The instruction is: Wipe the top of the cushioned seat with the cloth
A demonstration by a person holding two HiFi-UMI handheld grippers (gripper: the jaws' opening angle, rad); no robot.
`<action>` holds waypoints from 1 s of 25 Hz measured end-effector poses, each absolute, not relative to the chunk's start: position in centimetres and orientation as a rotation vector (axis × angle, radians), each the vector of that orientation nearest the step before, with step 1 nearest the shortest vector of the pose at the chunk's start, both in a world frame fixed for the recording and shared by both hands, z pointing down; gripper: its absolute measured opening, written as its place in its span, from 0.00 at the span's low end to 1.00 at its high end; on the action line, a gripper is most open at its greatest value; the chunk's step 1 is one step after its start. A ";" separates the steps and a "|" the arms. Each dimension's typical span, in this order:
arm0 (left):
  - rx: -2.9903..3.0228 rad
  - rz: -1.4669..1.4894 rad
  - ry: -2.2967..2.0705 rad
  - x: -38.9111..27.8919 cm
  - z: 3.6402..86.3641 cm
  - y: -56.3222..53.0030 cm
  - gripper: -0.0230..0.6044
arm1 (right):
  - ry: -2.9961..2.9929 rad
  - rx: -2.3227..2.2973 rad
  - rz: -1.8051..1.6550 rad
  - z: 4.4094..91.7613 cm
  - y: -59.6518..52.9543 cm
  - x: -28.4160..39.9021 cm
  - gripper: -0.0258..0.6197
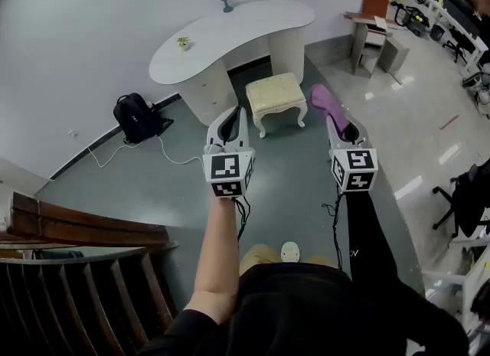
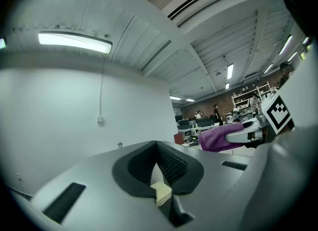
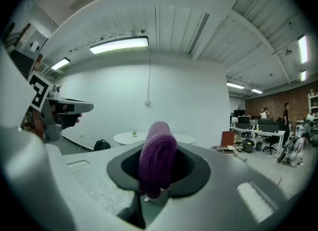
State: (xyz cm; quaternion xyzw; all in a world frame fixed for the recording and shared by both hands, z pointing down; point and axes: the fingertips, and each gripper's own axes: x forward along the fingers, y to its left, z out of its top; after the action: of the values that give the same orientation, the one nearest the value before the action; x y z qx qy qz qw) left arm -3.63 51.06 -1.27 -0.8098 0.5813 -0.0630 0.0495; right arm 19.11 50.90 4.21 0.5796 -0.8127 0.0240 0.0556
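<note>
The purple cloth (image 1: 325, 99) is pinched in the jaws of the right gripper (image 1: 338, 125) and sticks out past their tips as a folded, rounded wad. In the right gripper view the cloth (image 3: 158, 156) fills the middle of the dark jaw opening, and the right gripper (image 3: 158, 178) is clamped on its lower part. It hangs in the air, not touching the cushioned seat (image 1: 276, 92).

The seat is a cream stool with a padded top and white curved legs. It stands on the grey-green floor (image 1: 298, 186) just in front of the white curved desk (image 1: 230, 33). In the head view it lies ahead of the two grippers and roughly between them, with the cloth near its right edge.

The left gripper (image 1: 234, 115) is held level with the right one and carries nothing. In its own view the jaws of the left gripper (image 2: 157, 148) meet at the tips, leaving only a slit behind them; a sliver of the cream seat (image 2: 161, 191) shows through it. The cloth (image 2: 221, 138) shows off to the right of that view.

A small plant (image 1: 183, 42) sits on the desk. A black backpack (image 1: 138, 115) leans at the wall to the left, and a wooden railing (image 1: 76, 228) fills the lower left corner
</note>
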 end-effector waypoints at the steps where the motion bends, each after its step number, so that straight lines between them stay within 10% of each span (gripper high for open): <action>1: -2.465 -0.193 1.767 -3.6 -1.4 50.9 0.04 | -2.472 1.761 0.075 4.1 50.8 19.1 0.16; 25: -2.509 -0.161 1.768 -8.4 0.4 33.2 0.04 | -2.451 1.814 0.150 5.8 33.9 15.5 0.16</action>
State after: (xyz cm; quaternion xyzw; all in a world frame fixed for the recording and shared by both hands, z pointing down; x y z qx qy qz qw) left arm -8.41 33.16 0.36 -0.8158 0.5750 -0.0523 0.0340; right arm 15.53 33.88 5.82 0.5936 -0.8020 0.0490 0.0445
